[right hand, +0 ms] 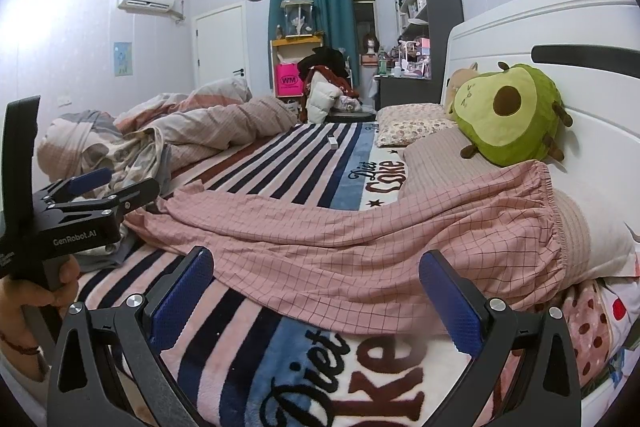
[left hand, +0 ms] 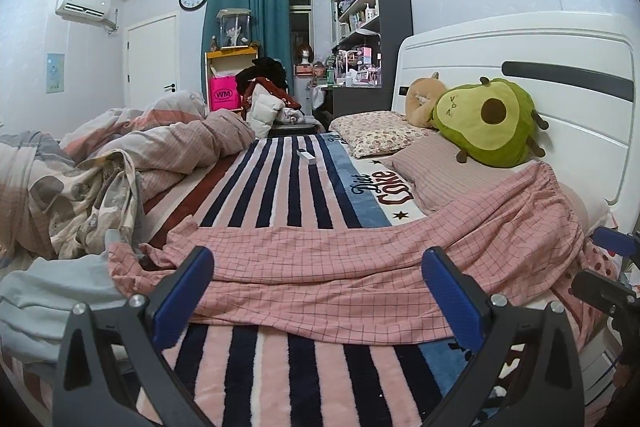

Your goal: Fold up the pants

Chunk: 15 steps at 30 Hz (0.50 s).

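Note:
Pink checked pants [left hand: 360, 259] lie spread across the striped blanket, also in the right wrist view [right hand: 360, 247]. Their elastic waistband [right hand: 556, 211] rests on a pillow at the right; the legs run left. My left gripper [left hand: 318, 275] is open and empty, its fingers just short of the pants' near edge. It also shows from the side in the right wrist view [right hand: 116, 183]. My right gripper [right hand: 316, 279] is open and empty, low over the blanket before the pants' near edge.
A striped blanket [left hand: 280, 187] covers the bed. A rumpled duvet [left hand: 120, 163] is heaped at the left. An avocado plush [left hand: 488, 123] and pillows [left hand: 376, 133] sit by the white headboard [left hand: 520, 43]. A small white box [left hand: 306, 155] lies mid-bed.

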{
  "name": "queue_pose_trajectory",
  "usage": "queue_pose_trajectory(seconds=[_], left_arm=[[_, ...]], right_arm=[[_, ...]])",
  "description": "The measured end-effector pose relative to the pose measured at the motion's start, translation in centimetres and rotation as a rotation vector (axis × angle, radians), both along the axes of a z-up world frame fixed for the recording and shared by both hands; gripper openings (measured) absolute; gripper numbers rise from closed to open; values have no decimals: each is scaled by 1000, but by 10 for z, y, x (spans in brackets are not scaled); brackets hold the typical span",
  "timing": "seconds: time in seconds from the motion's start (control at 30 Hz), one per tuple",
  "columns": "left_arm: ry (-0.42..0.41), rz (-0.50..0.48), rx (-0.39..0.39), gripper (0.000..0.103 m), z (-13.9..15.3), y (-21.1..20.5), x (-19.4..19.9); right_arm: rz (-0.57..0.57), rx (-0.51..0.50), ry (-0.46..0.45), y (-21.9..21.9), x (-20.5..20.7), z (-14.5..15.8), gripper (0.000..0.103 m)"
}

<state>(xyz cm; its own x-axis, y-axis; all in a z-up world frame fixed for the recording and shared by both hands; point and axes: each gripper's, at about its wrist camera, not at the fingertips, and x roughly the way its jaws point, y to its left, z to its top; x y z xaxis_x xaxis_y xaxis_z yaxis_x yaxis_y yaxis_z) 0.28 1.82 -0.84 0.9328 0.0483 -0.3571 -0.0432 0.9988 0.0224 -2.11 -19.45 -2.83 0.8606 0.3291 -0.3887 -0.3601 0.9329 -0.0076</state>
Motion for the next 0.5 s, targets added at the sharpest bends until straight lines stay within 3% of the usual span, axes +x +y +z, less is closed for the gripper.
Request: queue_pose_trajectory(seconds=[0.5], left_arm=[[0, 1, -2, 102, 0, 1, -1]], right_arm=[[-1, 1, 3, 0, 0, 1, 102]])
